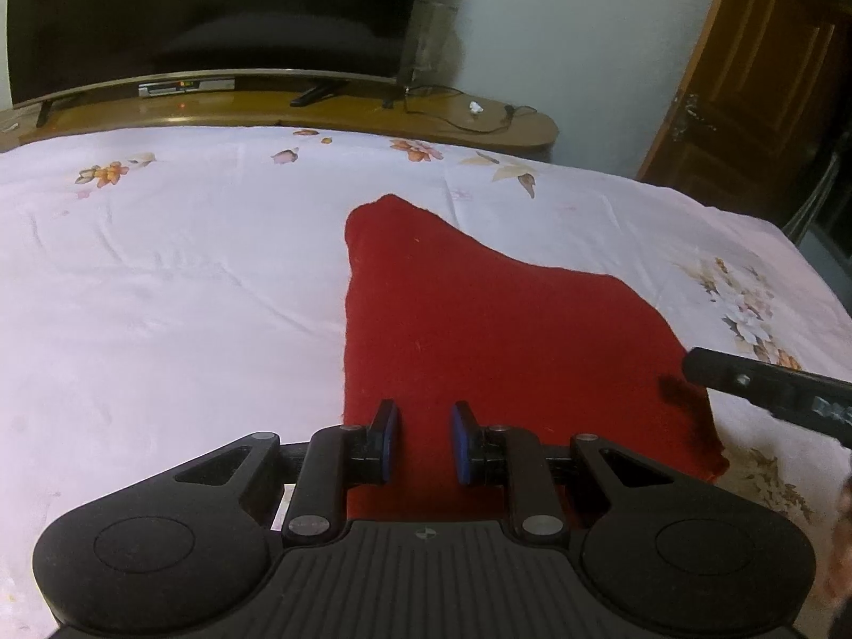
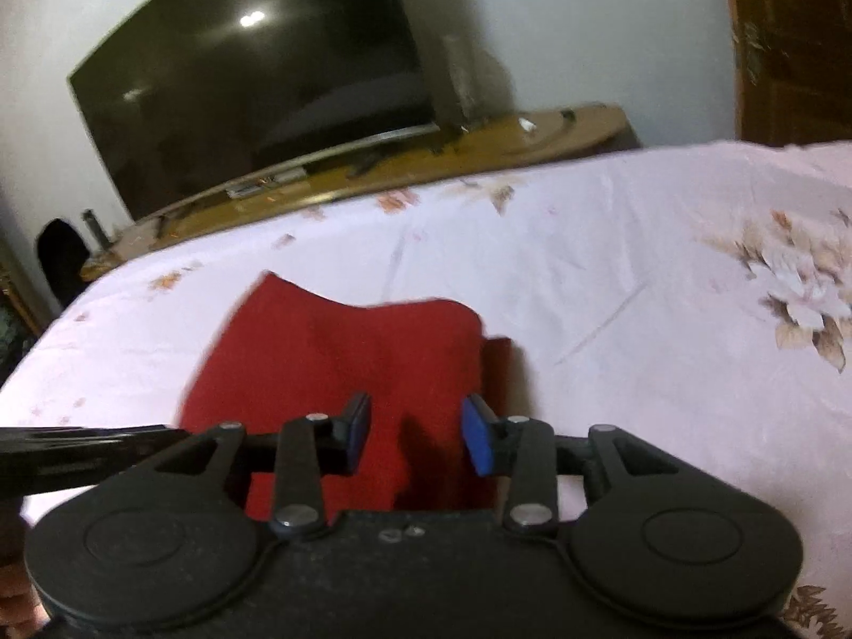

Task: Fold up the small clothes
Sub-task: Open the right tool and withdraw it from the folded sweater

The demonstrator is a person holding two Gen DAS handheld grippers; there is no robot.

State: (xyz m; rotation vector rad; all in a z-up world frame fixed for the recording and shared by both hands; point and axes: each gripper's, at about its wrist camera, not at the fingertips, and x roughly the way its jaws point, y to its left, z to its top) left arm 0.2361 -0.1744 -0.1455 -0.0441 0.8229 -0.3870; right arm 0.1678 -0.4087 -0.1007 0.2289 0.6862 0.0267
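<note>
My left claw hangs with its blue pads parted over the near edge of the red knitted woollen cloth, pinching nothing. My right claw is spread above the same cloth, which lies flat on the pale floral bedsheet.

bare bedsheet left of red cloth, television beyond
</note>
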